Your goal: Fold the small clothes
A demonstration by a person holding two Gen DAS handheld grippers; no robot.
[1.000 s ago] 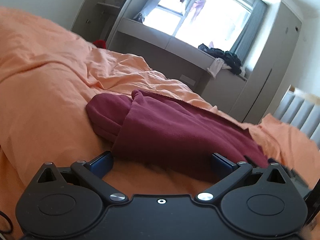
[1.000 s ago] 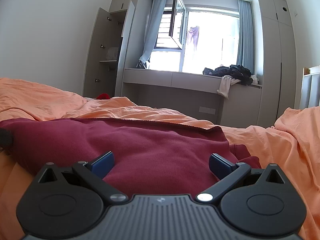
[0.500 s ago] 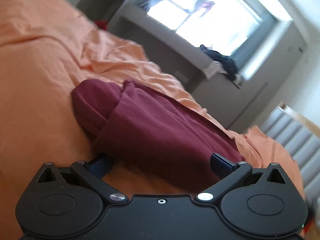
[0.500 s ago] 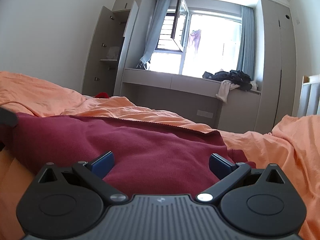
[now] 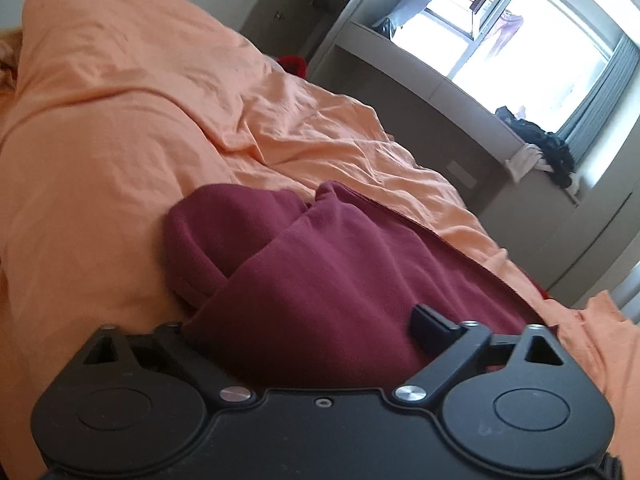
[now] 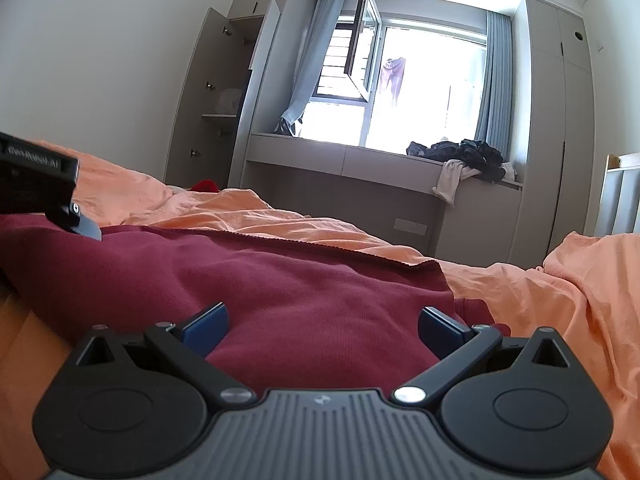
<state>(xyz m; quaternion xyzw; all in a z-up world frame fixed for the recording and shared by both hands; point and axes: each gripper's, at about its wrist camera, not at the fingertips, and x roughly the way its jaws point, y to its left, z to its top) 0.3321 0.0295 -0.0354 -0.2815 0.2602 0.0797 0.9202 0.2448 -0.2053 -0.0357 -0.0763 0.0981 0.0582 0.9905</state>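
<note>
While the left gripper [image 5: 304, 328] closes: garment [image 5: 320, 276] edge between its jaws, pads not yet pinching.
Right gripper [image 6: 324, 326]: spread wide, released, garment between the jaws.
Garment: on orange bedding [image 5: 120, 120], at 12 o'clock from both.
Long axis: 9 to 3 o'clock.
Nearer: left.
</note>
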